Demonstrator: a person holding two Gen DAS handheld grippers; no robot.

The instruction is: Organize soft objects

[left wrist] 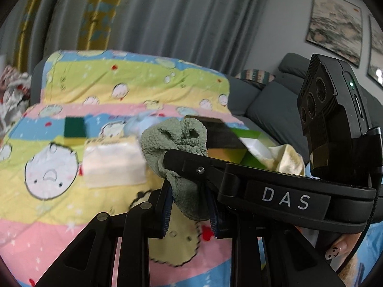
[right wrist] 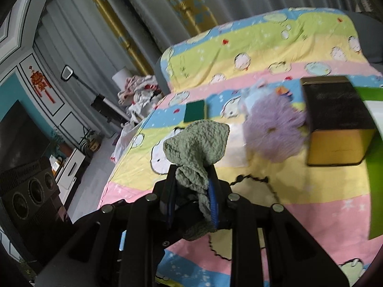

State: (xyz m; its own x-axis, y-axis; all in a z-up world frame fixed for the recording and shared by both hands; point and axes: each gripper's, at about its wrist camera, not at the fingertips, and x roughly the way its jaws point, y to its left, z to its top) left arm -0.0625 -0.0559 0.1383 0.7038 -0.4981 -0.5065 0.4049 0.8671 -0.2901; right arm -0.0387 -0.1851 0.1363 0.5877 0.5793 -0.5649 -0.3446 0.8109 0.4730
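Observation:
A sage-green knitted cloth (left wrist: 178,148) hangs bunched between both grippers above the bed. My left gripper (left wrist: 190,191) is shut on its lower part. My right gripper (right wrist: 192,187) is shut on the same cloth (right wrist: 198,143), and its black body marked DAS (left wrist: 284,198) crosses the left wrist view. On the striped cartoon bedspread (left wrist: 47,205) lie a white tissue pack (left wrist: 112,162), a green-and-yellow sponge (left wrist: 74,129), a pale blue soft thing (left wrist: 141,124) and a lilac fluffy thing (right wrist: 275,131).
A black-and-gold box (right wrist: 335,122) and a green box (right wrist: 373,167) stand at the right of the bed, with a cream cloth (left wrist: 289,160) beside them. A grey sofa (left wrist: 270,105) is behind. A pile of clothes (right wrist: 141,93), a speaker (right wrist: 31,191) and a cabinet are at the left.

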